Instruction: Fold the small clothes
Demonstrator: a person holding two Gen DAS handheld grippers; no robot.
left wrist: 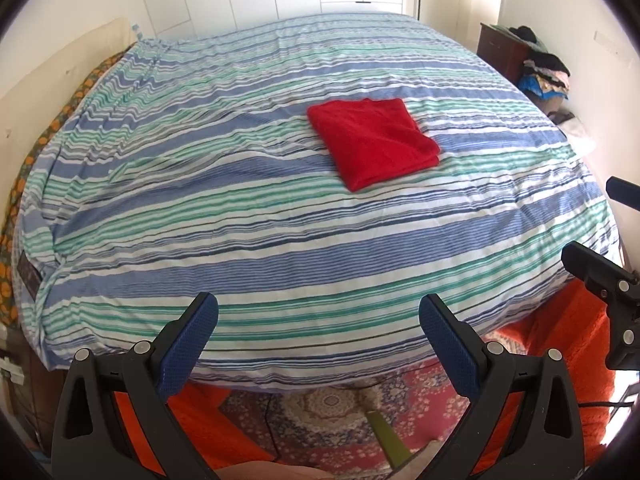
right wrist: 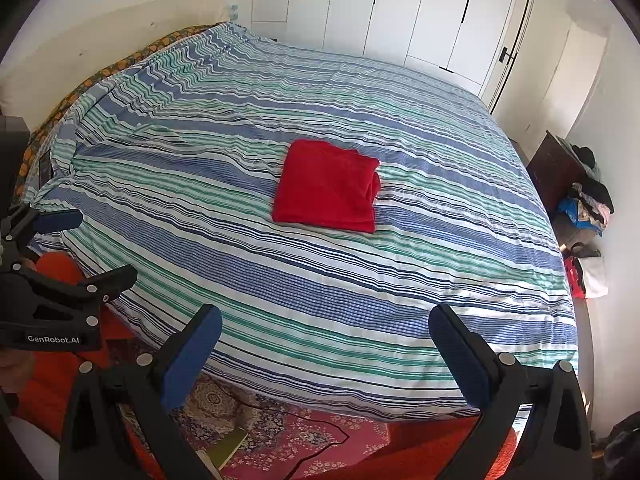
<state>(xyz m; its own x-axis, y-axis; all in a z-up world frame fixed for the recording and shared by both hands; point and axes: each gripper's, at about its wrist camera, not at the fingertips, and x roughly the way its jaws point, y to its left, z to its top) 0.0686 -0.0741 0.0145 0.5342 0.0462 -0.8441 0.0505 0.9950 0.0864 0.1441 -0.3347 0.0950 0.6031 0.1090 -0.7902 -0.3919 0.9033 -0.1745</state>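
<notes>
A red cloth (left wrist: 374, 142) lies folded into a neat square near the middle of the striped bed (left wrist: 240, 216); it also shows in the right wrist view (right wrist: 328, 186). My left gripper (left wrist: 319, 312) is open and empty, held back above the bed's near edge, well short of the cloth. My right gripper (right wrist: 325, 322) is open and empty too, also over the near edge. The right gripper shows at the right edge of the left wrist view (left wrist: 600, 272), and the left gripper at the left edge of the right wrist view (right wrist: 60, 280).
White wardrobe doors (right wrist: 400, 12) stand behind the bed (right wrist: 400, 300). A dark cabinet with a pile of clothes (right wrist: 588, 196) is at the right wall, bags (right wrist: 588, 272) below it. A patterned rug (left wrist: 332, 412) and orange blanket (left wrist: 560, 340) lie on the floor by the near edge.
</notes>
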